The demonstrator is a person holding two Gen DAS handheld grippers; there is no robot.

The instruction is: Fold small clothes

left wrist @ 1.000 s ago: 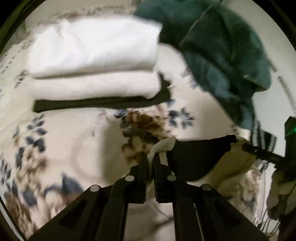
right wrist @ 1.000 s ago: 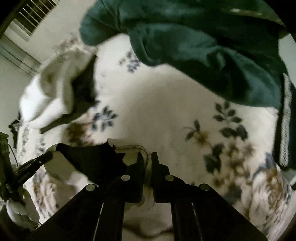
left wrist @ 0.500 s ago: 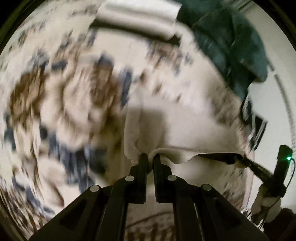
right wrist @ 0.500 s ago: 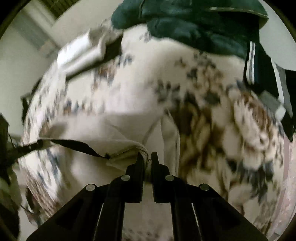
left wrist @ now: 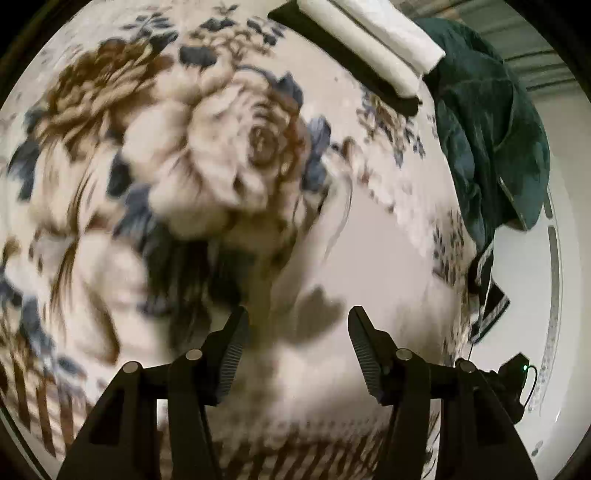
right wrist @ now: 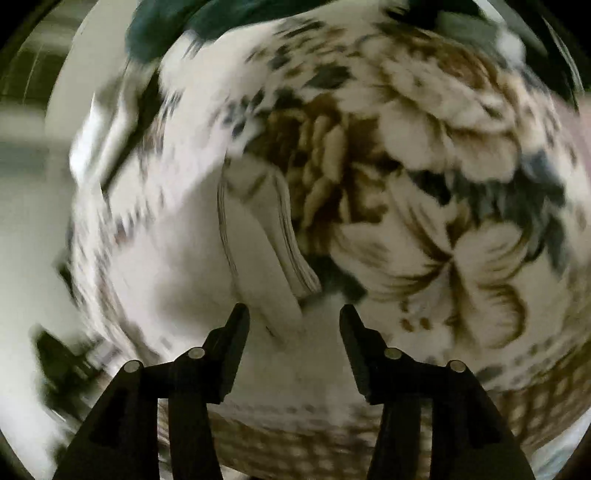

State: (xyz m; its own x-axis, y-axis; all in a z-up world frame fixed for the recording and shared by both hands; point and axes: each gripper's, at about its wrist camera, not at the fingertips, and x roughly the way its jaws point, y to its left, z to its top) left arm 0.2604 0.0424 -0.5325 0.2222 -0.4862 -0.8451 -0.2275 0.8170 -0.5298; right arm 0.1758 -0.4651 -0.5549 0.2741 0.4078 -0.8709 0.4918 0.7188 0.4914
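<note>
A pale cream garment lies spread flat on the flowered blanket. My left gripper is open and empty just above the garment's near edge. In the right wrist view the same garment shows a ribbed hem or strap lying along its right side. My right gripper is open and empty over the garment's near edge. Both views are blurred.
A stack of folded white and black clothes lies at the blanket's far end. A dark green garment is heaped at the far right, and also shows in the right wrist view. The other gripper shows at lower right.
Both grippers have opened and let go of the cream garment. It was held up by its edge and now lies flat on the blanket. Both grippers sit lower, closer to the blanket.
</note>
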